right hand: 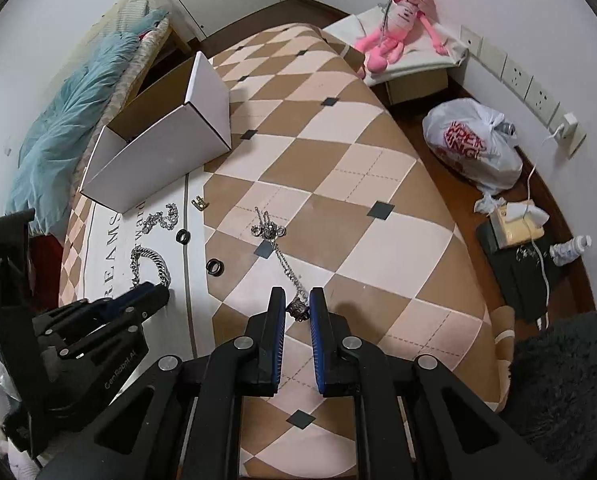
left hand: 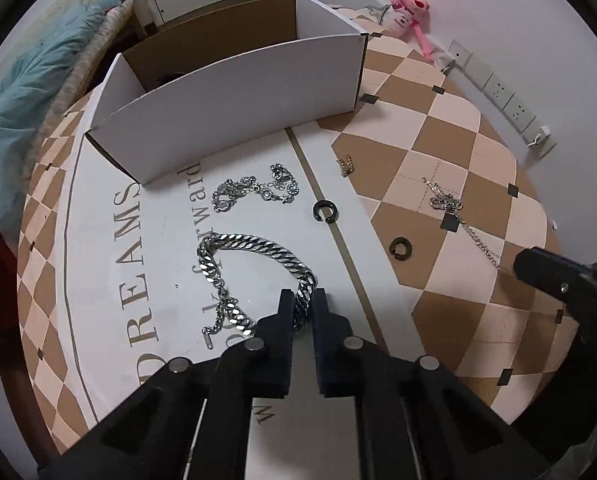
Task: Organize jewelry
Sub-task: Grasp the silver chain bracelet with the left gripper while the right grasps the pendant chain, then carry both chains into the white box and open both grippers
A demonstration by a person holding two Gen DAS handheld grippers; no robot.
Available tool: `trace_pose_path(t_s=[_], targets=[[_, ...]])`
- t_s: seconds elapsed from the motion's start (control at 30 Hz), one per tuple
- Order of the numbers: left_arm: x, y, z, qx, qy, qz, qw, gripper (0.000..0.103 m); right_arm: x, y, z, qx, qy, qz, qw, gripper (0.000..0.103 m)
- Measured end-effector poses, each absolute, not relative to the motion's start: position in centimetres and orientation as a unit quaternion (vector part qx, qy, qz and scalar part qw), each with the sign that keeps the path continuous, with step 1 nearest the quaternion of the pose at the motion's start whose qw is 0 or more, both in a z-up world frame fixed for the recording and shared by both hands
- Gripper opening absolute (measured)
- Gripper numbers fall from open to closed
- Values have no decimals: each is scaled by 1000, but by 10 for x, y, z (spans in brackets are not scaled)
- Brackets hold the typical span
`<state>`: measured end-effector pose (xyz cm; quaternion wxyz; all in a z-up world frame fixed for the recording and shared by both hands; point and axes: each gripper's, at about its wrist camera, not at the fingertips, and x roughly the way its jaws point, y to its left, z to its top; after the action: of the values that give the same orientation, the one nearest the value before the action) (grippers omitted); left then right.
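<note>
Nearly all the sorting is still to do. The left claw is clenched on the heavy curb-link chain, which lies looped on the white printed panel of the checked table, near the table's left edge. The right claw is clenched on the near end of the thin chain, whose far end sits bunched with small rings further in on the checks. Neither chain looks lifted clear of the table yet.

Loose on the table are a crystal-link bracelet just in front of the cardboard box, a small gold clip, and two dark rings beside the stripe that borders the panel. The box stands open at the far left corner; a dark shape shows low inside it, but I cannot tell what it is. My judgement: two pieces are gripped, at least four wait.

The left wrist view looks partly into the box and shows the curb chain's links between the pads. The right wrist view shows neither, yet takes in the table's right edge and the floor beyond, with a plastic bag there.
</note>
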<state>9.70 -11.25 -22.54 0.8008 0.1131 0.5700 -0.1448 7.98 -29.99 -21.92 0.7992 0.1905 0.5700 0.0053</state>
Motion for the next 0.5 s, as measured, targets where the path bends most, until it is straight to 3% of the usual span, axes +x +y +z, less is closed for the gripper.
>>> trace_pose_path(t_s=[0.5], targets=[[87, -60, -172, -43, 561, -161, 811, 6, 95, -284, -157, 190, 534, 73, 821, 13]])
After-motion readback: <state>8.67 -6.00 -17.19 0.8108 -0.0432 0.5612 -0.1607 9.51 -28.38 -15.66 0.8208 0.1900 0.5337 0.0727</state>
